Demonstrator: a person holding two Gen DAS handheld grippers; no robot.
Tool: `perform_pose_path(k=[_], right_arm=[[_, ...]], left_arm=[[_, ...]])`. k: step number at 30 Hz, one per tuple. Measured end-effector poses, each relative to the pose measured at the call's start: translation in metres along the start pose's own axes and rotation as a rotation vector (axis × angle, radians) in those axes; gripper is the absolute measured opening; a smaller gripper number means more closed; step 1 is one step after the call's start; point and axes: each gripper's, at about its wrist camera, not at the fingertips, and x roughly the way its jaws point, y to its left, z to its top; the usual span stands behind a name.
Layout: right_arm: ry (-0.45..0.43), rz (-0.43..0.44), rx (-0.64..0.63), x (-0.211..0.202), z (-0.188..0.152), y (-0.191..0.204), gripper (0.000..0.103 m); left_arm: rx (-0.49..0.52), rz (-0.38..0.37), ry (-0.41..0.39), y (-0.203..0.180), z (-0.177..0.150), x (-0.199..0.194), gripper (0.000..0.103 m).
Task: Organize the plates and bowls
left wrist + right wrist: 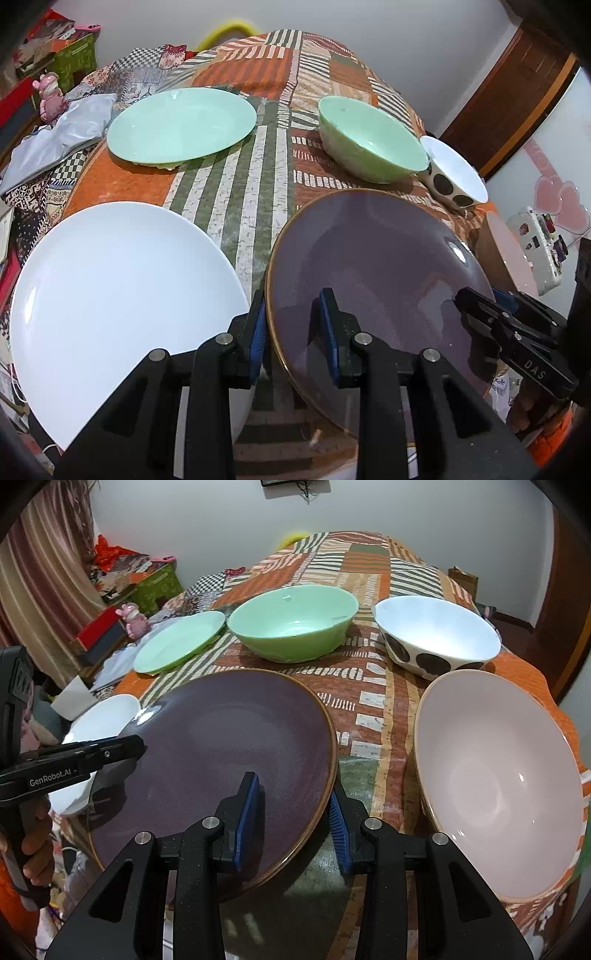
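A purple plate (pixel 373 266) (pixel 229 746) with a brown rim lies between both grippers. My left gripper (pixel 297 332) straddles its left rim, one pad (pixel 328 325) over the plate, the other outside. My right gripper (pixel 295 819) straddles its right rim the same way. Both jaws look partly closed around the rim; I cannot tell whether they press it. A white plate (pixel 118 295) (pixel 99 723) lies left of it. A mint plate (pixel 181 125) (pixel 181 642), a green bowl (pixel 369 144) (pixel 295 624), a spotted white bowl (pixel 454 173) (pixel 436 638) and a pink bowl (pixel 498 782) stand around.
The dishes rest on a patterned orange and green cloth (pixel 251 177) over a table. A pink figurine (pixel 50 96), boxes and clutter sit at the far left. A wooden door (pixel 517 92) stands at the right. The table edge drops off near the pink bowl.
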Motion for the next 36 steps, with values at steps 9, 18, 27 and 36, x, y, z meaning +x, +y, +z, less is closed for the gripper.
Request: perform_pose_path(k=[9, 18, 27, 36], right_arm=[[0.034, 0.011, 0.077, 0.009, -0.003, -0.01, 0.034], [0.047, 0.024, 0.058, 0.003, -0.002, -0.007, 0.036], [0.013, 0.011, 0.048, -0.013, -0.001, -0.003, 0.039], [-0.091, 0.045, -0.041, -0.039, 0.013, 0.025, 0.055]], left_arm=[[0.021, -0.001, 0.014, -0.001, 0.005, 0.015, 0.027], [0.006, 0.006, 0.001, 0.003, 0.005, 0.011, 0.027], [0.046, 0.073, -0.113, -0.005, -0.001, -0.031, 0.05], [0.061, 0.153, -0.213, -0.003, -0.012, -0.075, 0.066]])
